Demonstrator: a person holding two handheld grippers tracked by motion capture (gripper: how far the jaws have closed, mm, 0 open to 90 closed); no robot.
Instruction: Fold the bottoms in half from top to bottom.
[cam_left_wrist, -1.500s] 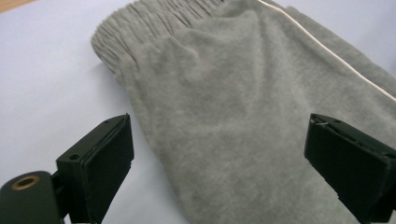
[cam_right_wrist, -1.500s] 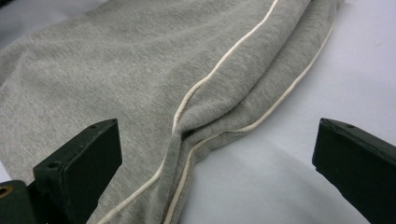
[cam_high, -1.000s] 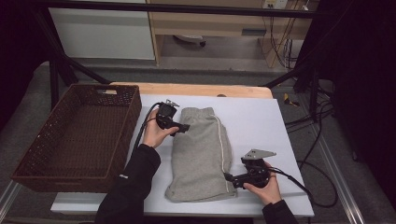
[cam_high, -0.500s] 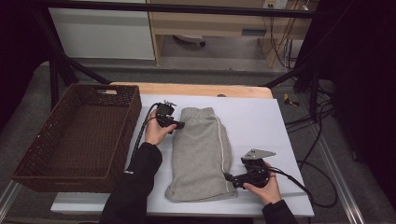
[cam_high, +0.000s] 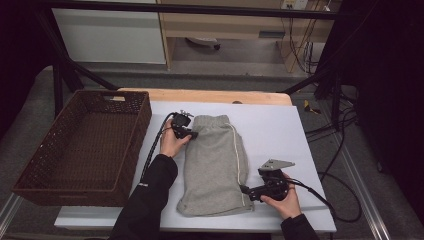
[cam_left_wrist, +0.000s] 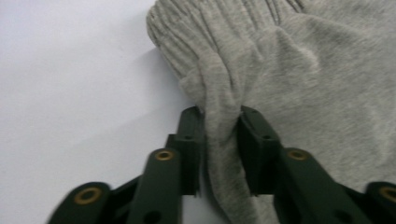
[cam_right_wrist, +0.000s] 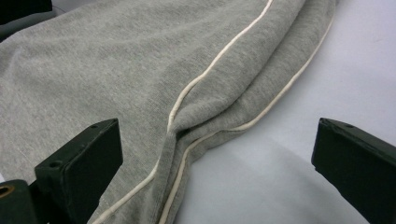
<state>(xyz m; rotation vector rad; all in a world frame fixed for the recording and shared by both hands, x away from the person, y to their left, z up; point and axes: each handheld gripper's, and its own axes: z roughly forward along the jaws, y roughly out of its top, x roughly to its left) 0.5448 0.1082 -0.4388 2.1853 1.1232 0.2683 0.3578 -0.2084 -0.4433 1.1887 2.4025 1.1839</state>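
Note:
A grey garment with a white side stripe (cam_high: 215, 160) lies flat on the white table cover (cam_high: 280, 130). My left gripper (cam_high: 191, 134) is at its far left corner by the waistband. Its jaws have just been closing, and in the left gripper view they pinch a raised fold of the grey fabric (cam_left_wrist: 303, 70), with my left gripper (cam_left_wrist: 222, 114) shut on it. My right gripper (cam_high: 245, 192) sits at the garment's near right edge. In the right gripper view my right gripper (cam_right_wrist: 215, 130) stands wide open, with the striped edge of the garment (cam_right_wrist: 140, 70) between the jaws, untouched.
A dark brown woven basket (cam_high: 132, 160) stands left of the garment, close to the person's left forearm. Cables trail from both grippers across the cover. A bare wooden strip (cam_high: 210, 96) edges the table's far side.
My left gripper has sunk slightly onto the garment's far left corner and drawn its jaws together on the fabric. The right hand and gripper have kept still.

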